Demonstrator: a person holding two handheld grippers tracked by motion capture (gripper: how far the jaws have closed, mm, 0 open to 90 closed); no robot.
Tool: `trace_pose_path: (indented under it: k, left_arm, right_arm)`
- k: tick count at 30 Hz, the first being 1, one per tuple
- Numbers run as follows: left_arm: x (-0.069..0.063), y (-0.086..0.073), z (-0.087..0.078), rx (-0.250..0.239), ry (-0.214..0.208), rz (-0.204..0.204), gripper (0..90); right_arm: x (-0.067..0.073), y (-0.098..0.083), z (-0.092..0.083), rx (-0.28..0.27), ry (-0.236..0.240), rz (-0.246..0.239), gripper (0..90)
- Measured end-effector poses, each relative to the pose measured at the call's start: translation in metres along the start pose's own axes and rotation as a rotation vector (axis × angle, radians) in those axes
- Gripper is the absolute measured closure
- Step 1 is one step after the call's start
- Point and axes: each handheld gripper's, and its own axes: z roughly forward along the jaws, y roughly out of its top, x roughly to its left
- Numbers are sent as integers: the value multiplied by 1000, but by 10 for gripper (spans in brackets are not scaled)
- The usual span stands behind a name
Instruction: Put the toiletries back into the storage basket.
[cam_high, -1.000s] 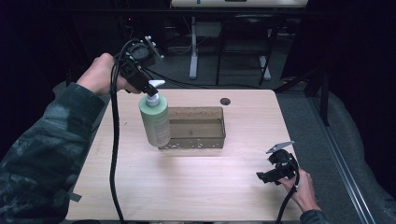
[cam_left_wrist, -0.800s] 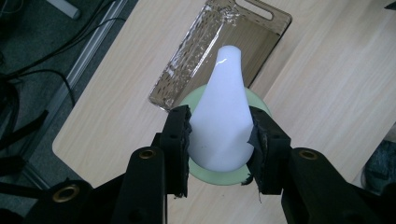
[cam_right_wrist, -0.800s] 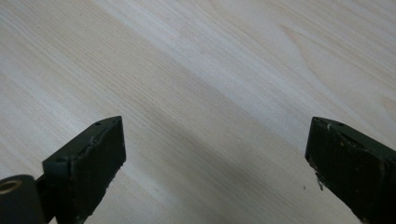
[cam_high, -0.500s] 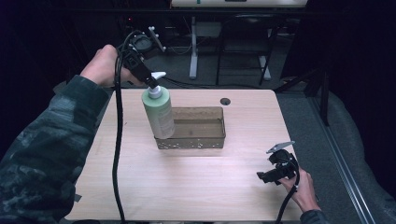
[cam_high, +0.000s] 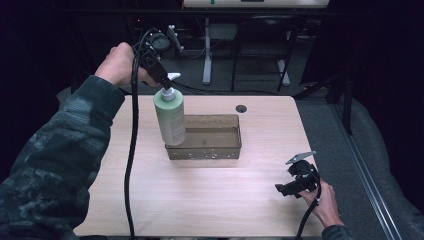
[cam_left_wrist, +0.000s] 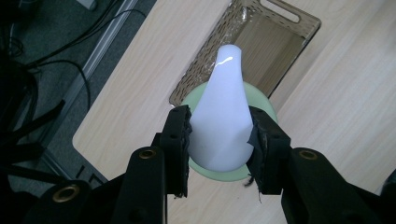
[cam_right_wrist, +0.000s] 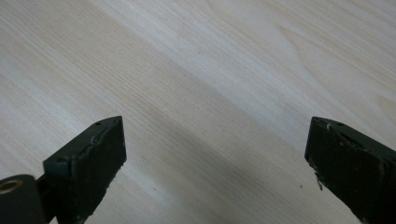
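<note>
A pale green pump bottle (cam_high: 170, 116) with a white pump head (cam_left_wrist: 223, 112) hangs upright over the left end of a clear brown perforated bin (cam_high: 210, 136). My left gripper (cam_high: 159, 75) is shut on the pump head from above, and its pads (cam_left_wrist: 183, 135) press both sides of the white nozzle. The bottle's base is level with the bin's left wall; whether it touches I cannot tell. My right gripper (cam_high: 287, 187) rests low near the table's front right, held in a hand. Its jaws stand wide open over bare wood (cam_right_wrist: 210, 93).
The light wooden table (cam_high: 210, 200) has a small dark round hole (cam_high: 241, 108) behind the bin. A black cable (cam_high: 132, 150) trails from the left gripper across the table's left side. Beyond the far edge are desk legs and cables on a dark floor.
My left gripper has carried the bottle to the right and slightly up, from in front of the bin's left end to over it. The right gripper has kept still.
</note>
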Motion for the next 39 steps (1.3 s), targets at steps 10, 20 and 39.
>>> trace_pose_path:
  k: [10,20,39]
  left_arm:
    - [6,5,8,-6,-3,-23,629]
    - [9,12,17,6,1,-39,630]
    - [12,18,27,-6,0,-63,630]
  right_arm:
    - [0,0,0,0,0,0,48]
    - [0,0,0,-3,-1,-2,49]
    - [0,0,-1,-5,7,1,49]
